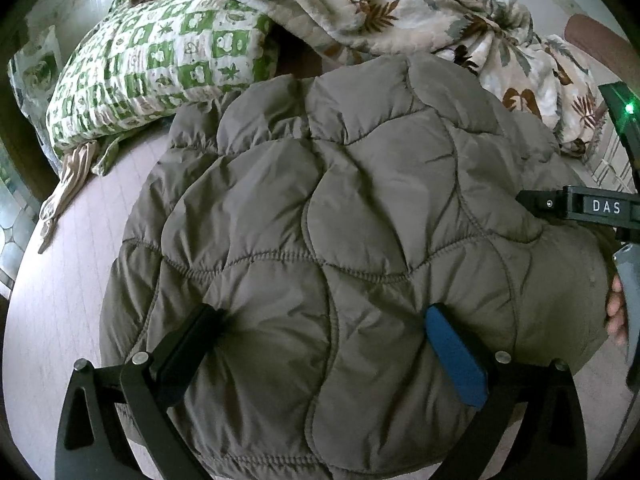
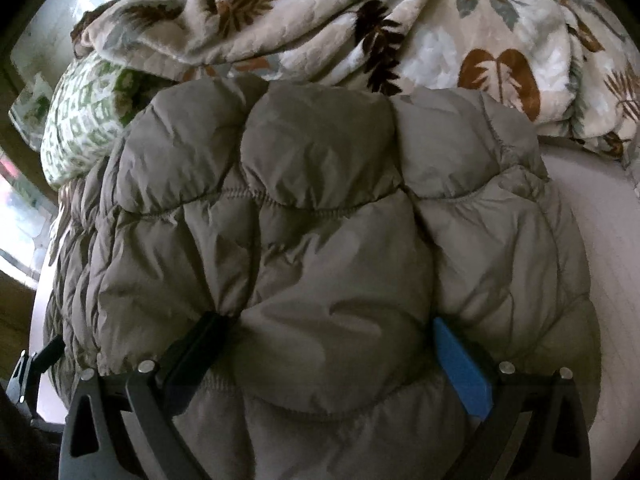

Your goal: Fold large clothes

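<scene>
The jacket (image 1: 340,240) bulges between both grippers' spread fingers, left gripper (image 1: 320,328) and right gripper (image 2: 332,336), seemingly pressing it; the blanket (image 1: 380,12) lies beyond it.

this is a bedroom in a home. the working surface is a bed with a pale pink sheet (image 1: 72,280), soft and faintly lined, not a bench or a table. at about eleven o'clock in the left wrist view lies a pillow (image 1: 160,64) in a green and white patchwork print, with a thin beige strip of cloth (image 1: 66,192) trailing below it. a plush blanket (image 2: 360,20) with brown and grey leaf patterns is heaped from twelve to two o'clock in both views. a quilted grey-brown puffer jacket (image 1: 340,220) is spread on the sheet at the centre. daylight comes through a window (image 2: 16,216) at nine o'clock in the right wrist view.
</scene>
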The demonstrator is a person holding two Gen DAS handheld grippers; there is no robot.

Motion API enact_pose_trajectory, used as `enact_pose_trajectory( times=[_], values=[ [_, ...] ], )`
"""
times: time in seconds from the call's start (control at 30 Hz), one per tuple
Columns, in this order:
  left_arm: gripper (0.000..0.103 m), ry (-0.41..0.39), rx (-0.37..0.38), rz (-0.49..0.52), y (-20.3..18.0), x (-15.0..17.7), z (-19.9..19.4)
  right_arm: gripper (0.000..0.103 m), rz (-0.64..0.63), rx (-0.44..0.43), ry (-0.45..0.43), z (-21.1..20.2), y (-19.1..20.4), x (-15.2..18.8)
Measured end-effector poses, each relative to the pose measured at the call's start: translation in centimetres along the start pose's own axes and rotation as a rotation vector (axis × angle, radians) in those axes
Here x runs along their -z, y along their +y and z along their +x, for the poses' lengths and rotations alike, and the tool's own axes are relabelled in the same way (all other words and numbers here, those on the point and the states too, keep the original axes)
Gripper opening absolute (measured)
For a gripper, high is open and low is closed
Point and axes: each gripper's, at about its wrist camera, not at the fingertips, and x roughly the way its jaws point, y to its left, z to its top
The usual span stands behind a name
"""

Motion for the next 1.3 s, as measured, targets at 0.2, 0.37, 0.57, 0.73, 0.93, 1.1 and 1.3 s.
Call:
enact_pose_trajectory(
  times=[0.2,0.37,0.57,0.73,0.93,1.1,1.3],
  values=[
    [0.103,0.019,0.014,0.001,0.2,-0.2,0.3,0.103,-0.004,-0.026,0.000,-1.0,-0.1,0.4],
    [0.103,0.035,0.032,0.000,0.6,-0.1,0.1,0.103,0.032,-0.041,-0.040,-3.4,-1.1,0.6],
    [0.103,0.034,0.041,-0.018,0.6,0.0,-1.5,0.103,0.045,-0.003,-0.073,-6.7,-3.3,1.3],
    [0.103,0.012,0.019,0.024,0.3,0.0,-3.5,0.103,0.055,0.025,-0.078,-8.8,-6.3,1.9],
    [0.103,-0.029,0.007,0.046,1.0,-0.4,-6.4,0.103,0.068,0.016,-0.070,-10.7,-9.2,4.0],
    [0.103,-0.027,0.024,0.057,2.3,-0.4,-7.3,0.103,0.051,0.035,-0.048,-11.4,-10.5,5.3],
    [0.103,-0.003,0.033,0.038,5.5,-1.3,-7.0,0.103,0.034,0.066,-0.029,-12.0,-12.0,5.5]
  ],
)
